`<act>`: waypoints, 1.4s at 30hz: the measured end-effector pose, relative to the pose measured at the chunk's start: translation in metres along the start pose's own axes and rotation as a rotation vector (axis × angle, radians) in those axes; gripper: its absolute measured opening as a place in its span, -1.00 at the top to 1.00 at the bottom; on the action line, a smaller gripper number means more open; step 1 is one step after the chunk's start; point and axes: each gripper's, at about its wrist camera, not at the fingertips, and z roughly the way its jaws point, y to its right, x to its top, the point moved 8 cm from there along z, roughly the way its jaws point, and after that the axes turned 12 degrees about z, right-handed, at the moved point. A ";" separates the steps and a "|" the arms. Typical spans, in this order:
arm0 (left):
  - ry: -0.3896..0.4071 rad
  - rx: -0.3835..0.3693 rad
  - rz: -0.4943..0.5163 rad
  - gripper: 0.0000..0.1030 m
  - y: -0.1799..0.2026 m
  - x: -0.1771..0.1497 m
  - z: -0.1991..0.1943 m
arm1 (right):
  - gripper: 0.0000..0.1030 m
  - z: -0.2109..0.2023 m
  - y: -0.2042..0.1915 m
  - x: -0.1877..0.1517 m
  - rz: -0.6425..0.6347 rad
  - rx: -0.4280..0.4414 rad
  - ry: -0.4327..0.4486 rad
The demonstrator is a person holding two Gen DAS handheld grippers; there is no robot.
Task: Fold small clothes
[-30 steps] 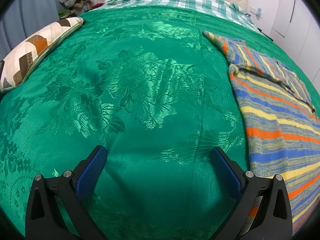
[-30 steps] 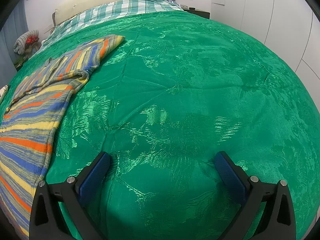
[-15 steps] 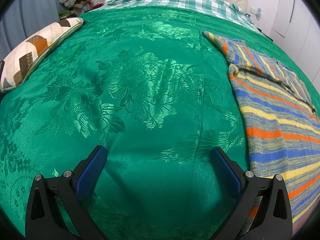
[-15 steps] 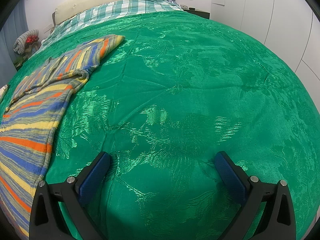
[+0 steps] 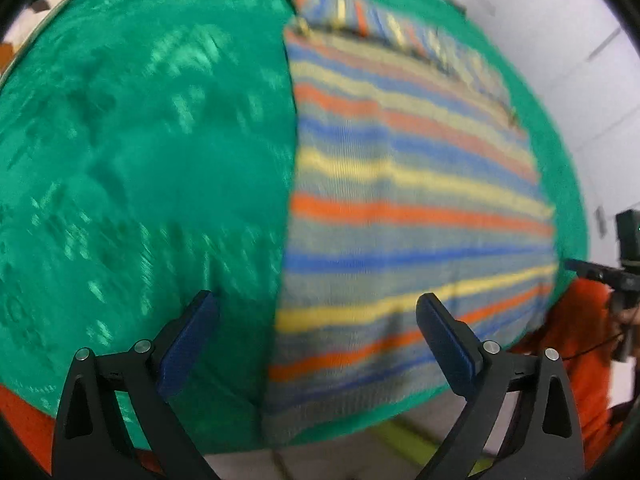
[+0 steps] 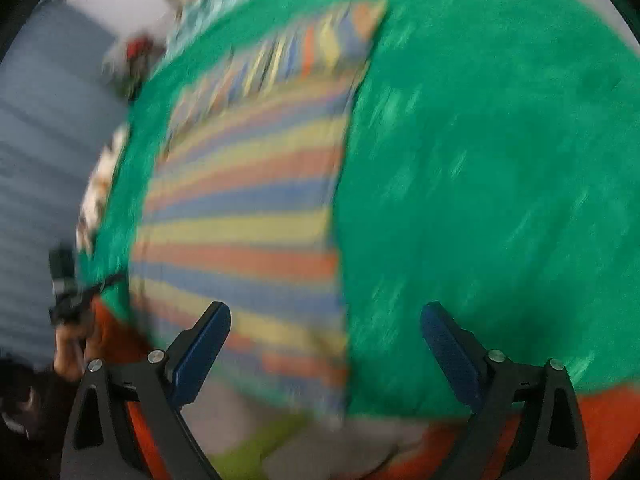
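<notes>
The striped sweater (image 5: 408,200) lies flat on the green bedspread (image 5: 140,160), its hem running to the near edge of the bed, its bands of orange, blue and yellow crossing from side to side, with a sleeve (image 5: 392,28) folded across the far end. Both views are blurred. My left gripper (image 5: 316,328) hangs above the sweater's left edge near the hem, its blue pads (image 5: 192,340) wide apart and holding nothing, one over the bedspread and the other over the stripes. My right gripper (image 6: 326,334) hangs above the sweater's right edge, its fingers (image 6: 204,344) apart and just starting to draw in, with nothing between them but the cloth far below. In the left view my other hand's tool shows at the right rim, beside my orange sleeve (image 5: 576,332). A patterned pillow (image 5: 36,16) rests at the bedspread's far left, and grey floor shows below the bed's edge.
</notes>
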 end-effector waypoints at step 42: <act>0.232 -0.347 -0.551 0.85 -0.108 0.327 0.051 | 0.83 0.014 0.017 0.357 0.585 0.635 0.240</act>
